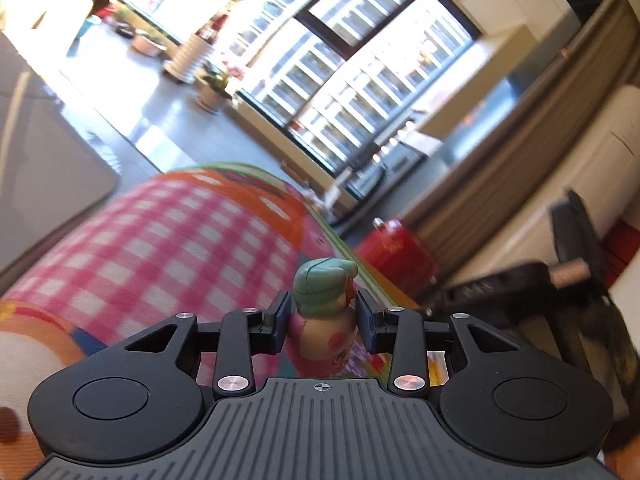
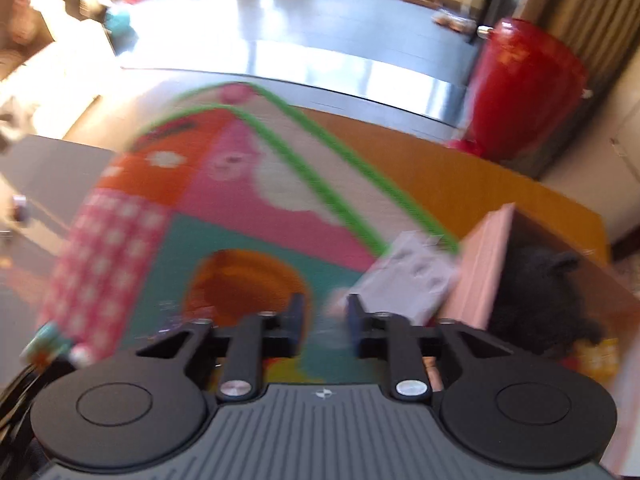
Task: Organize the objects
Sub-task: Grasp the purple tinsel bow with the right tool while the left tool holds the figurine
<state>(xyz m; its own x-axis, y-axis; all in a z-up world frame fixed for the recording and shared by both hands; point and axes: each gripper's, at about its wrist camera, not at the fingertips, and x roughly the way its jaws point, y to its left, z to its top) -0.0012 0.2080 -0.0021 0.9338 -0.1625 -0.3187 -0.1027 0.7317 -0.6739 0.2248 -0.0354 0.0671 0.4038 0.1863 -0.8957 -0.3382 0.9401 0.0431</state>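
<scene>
My left gripper [image 1: 323, 322] is shut on a small toy figure [image 1: 326, 312] with a green cap, beige face and pink cheeks, held above the colourful play mat [image 1: 168, 240]. The same figure shows at the far left edge of the right wrist view [image 2: 48, 346]. My right gripper [image 2: 323, 322] is open and empty above the mat [image 2: 248, 216], with a clear gap between its blue pads. A pale lilac packet [image 2: 412, 276] lies on the mat just ahead and right of it, against a pink box [image 2: 486, 264] that holds a dark plush toy [image 2: 536, 300].
A big red vase [image 2: 524, 88] stands at the mat's far right, also in the left wrist view [image 1: 394, 256]. A black device [image 1: 560, 280] sits right of the left gripper. Grey furniture [image 1: 44, 160] borders the mat on the left. Potted plants [image 1: 212, 88] stand by the windows.
</scene>
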